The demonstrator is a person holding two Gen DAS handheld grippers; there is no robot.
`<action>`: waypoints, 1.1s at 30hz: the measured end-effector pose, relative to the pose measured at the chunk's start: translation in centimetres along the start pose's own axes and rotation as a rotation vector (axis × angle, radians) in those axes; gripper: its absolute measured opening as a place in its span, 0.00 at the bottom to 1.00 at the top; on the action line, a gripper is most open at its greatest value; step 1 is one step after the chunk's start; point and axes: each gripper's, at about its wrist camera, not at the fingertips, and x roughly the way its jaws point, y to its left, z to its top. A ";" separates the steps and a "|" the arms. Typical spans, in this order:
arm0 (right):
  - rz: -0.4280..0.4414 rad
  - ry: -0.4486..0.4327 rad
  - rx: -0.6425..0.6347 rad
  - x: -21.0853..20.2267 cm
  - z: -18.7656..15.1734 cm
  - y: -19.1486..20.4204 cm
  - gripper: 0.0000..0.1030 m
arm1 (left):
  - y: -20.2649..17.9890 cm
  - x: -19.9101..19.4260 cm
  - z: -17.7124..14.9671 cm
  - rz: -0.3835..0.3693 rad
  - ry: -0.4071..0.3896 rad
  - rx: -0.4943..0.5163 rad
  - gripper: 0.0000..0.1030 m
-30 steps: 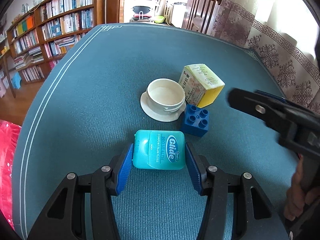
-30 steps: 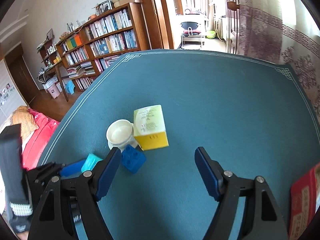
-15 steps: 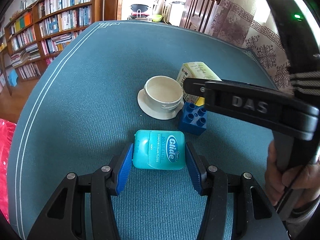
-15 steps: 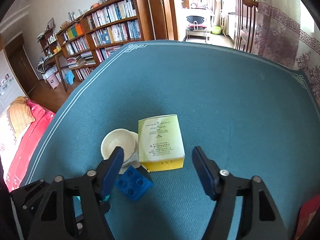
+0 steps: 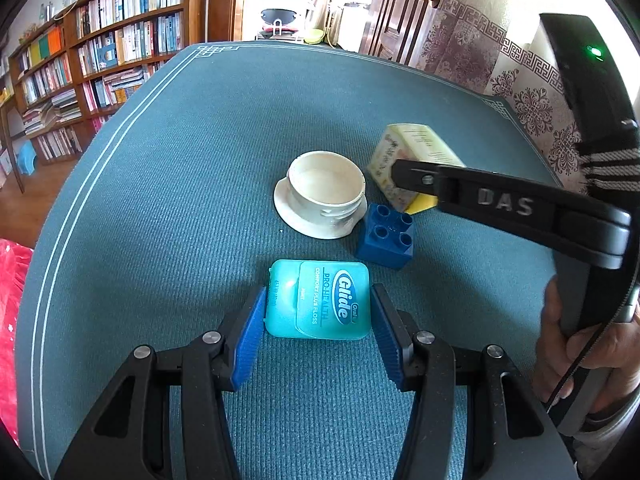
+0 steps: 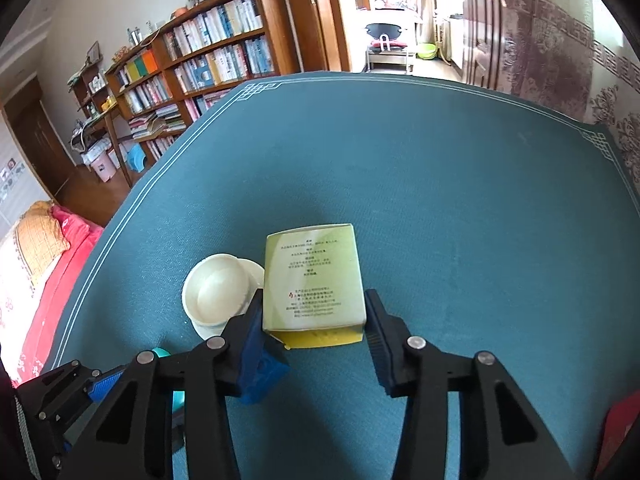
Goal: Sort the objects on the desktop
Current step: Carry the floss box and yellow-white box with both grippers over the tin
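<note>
— While the left gripper [image 5: 318, 312] is looked at first, what is found between its blue pads?

— A teal floss case [image 5: 318, 300] is bracketed by them; the pads are set just beside its two short sides, and whether they are already pressed on cannot be told, though a thin gap seems to be left on each side. The case is lying flat on the counter [image 5: 160, 184], so a pinch is judged to be prepared, not completed

— And the right gripper [image 6: 314, 324]?

— Its jaws are spread either side of a pale green and yellow carton [image 6: 314, 280], which is resting on the counter. The left pad appears to be touching the carton's side; a narrow gap is seen at the right pad, so no firm hold is claimed

— What is placed around them?

— A blue toy brick [image 5: 386, 236] is found just beside the carton and the floss case, and a white lid-like dish [image 5: 324, 196] is touching or nearly touching the carton

— Which step is judged to be in hand?

— The grasping of two objects at once, ahead of their being sorted

— What is called for next?

— Both pairs of jaws should be closed squarely, then lifted straight up, so that the brick and the dish are not dragged along
</note>
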 end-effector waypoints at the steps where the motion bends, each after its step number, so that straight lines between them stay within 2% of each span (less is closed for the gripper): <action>1: -0.005 -0.006 0.006 -0.3 -0.2 -0.3 0.49 | 0.0 0.0 0.0 0.001 0.000 0.000 0.53; 17: -0.059 -0.113 0.126 -8.5 -4.2 -4.7 0.49 | -1.9 -1.4 -0.5 0.007 -0.038 0.036 0.53; 33: -0.121 -0.239 0.184 -16.6 -8.6 -8.5 0.49 | -9.9 -3.0 -0.2 -0.065 -0.068 0.178 0.53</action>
